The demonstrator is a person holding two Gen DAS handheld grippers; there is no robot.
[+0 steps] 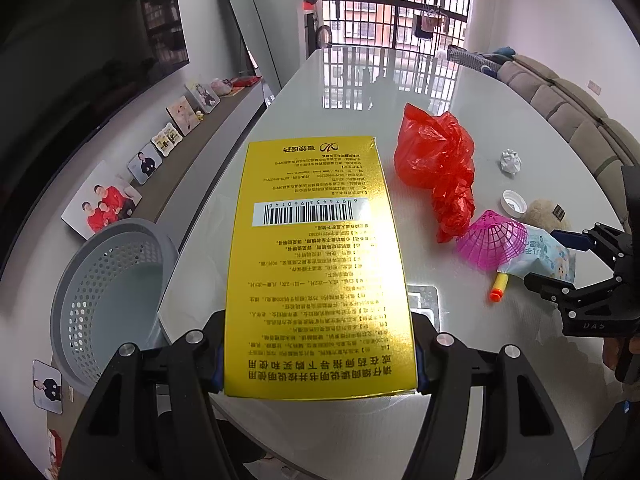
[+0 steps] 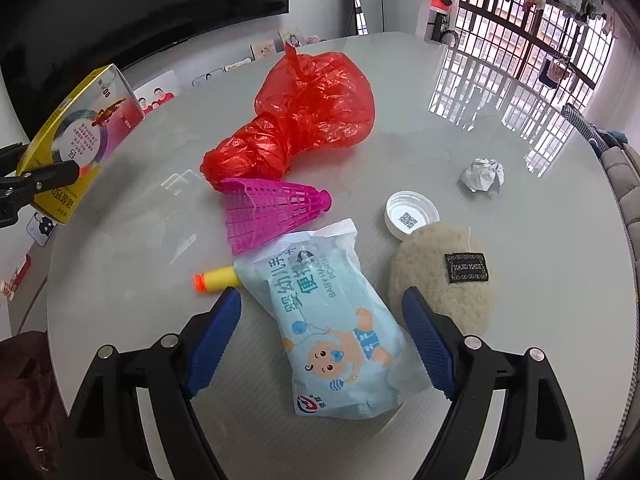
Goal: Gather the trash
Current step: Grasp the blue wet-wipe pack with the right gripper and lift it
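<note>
My left gripper (image 1: 318,356) is shut on a yellow medicine box (image 1: 316,248) and holds it above the table's left edge; the box also shows in the right wrist view (image 2: 76,136). A grey perforated basket (image 1: 108,296) stands left of it, below table level. My right gripper (image 2: 322,336) is open, its blue pads either side of a light-blue baby wipes pack (image 2: 332,320) lying on the table. Around it lie a pink plastic shuttlecock (image 2: 268,208), a red plastic bag (image 2: 304,116), a yellow foam dart (image 2: 216,278), a white cap (image 2: 410,216), a crumpled paper ball (image 2: 482,174) and a beige fuzzy pad (image 2: 444,280).
The glossy white oval table (image 2: 520,320) carries the trash. A low cabinet with photo frames (image 1: 104,204) runs along the left wall under a dark TV. A grey sofa (image 1: 576,112) stands at the right. A barred window is at the far end.
</note>
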